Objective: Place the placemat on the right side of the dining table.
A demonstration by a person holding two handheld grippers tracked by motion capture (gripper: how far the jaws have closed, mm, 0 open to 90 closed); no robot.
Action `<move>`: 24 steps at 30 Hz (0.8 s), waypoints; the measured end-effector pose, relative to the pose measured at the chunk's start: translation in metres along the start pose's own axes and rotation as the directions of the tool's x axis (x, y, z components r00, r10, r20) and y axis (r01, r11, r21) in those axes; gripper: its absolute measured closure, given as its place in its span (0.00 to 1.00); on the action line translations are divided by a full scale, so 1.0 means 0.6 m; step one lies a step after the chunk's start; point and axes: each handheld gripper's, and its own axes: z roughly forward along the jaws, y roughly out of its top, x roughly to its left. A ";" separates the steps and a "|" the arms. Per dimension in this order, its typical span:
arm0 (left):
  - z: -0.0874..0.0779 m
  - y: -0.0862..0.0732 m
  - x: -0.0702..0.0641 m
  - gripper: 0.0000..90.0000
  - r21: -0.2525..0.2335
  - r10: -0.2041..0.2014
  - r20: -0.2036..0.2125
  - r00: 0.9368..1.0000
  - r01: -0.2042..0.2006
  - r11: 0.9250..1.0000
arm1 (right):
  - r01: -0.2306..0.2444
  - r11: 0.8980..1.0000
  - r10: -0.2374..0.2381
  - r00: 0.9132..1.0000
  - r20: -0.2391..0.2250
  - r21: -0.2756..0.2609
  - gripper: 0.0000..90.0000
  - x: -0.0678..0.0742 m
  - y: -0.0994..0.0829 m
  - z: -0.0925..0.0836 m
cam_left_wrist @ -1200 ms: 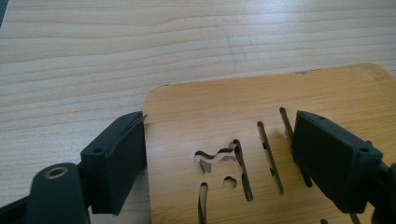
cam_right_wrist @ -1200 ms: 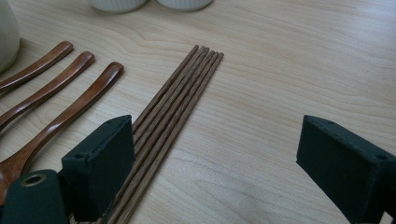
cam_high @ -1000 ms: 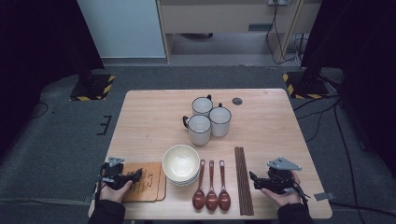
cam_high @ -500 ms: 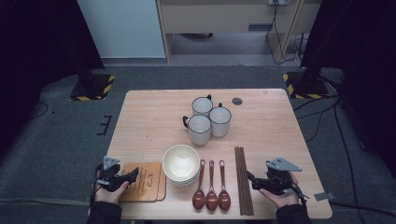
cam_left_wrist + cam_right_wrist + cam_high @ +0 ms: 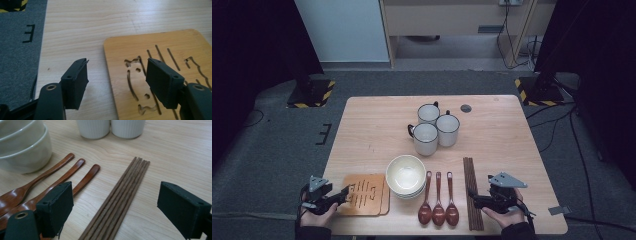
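High view: left tongs at the wooden trivet's left edge; right tongs beside the chopsticks.

Left gripper view: jaws half open, just closing, straddling the trivet's edge, gripping nothing.

Right gripper view: jaws wide, empty, above the chopsticks on the worktop.

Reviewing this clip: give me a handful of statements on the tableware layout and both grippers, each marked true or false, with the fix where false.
1. Three wooden spoons lie side by side between the stacked bowls and the chopsticks. True.
2. The left gripper is clamped on the wooden trivet. False: its jaws have just been closing, but they straddle the trivet's edge with no pad pressing on it.
3. Four mugs stand on the table. False: there are three.
4. The right gripper has open jaws with the chopsticks ahead between them. True.
5. The bowls sit on the trivet. False: they stand beside it.
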 end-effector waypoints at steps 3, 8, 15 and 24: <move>-0.002 -0.005 0.007 0.41 0.010 -0.007 -0.002 1.000 0.007 1.000 | 0.010 1.000 -0.010 1.000 -0.010 0.001 0.14 0.008 -0.001 0.002; -0.001 -0.010 0.014 0.46 0.032 0.003 -0.012 1.000 -0.003 0.999 | -0.001 1.000 0.001 0.999 -0.033 -0.003 0.14 0.016 -0.001 0.004; 0.001 -0.012 0.014 0.48 0.047 0.023 -0.033 0.999 -0.021 0.999 | 0.017 1.000 -0.017 0.998 -0.053 0.004 0.14 0.035 -0.001 0.006; 0.006 -0.014 0.017 0.48 0.060 0.028 -0.040 0.999 -0.026 0.998 | 0.040 0.999 -0.039 0.997 -0.074 0.011 0.14 0.052 -0.001 0.008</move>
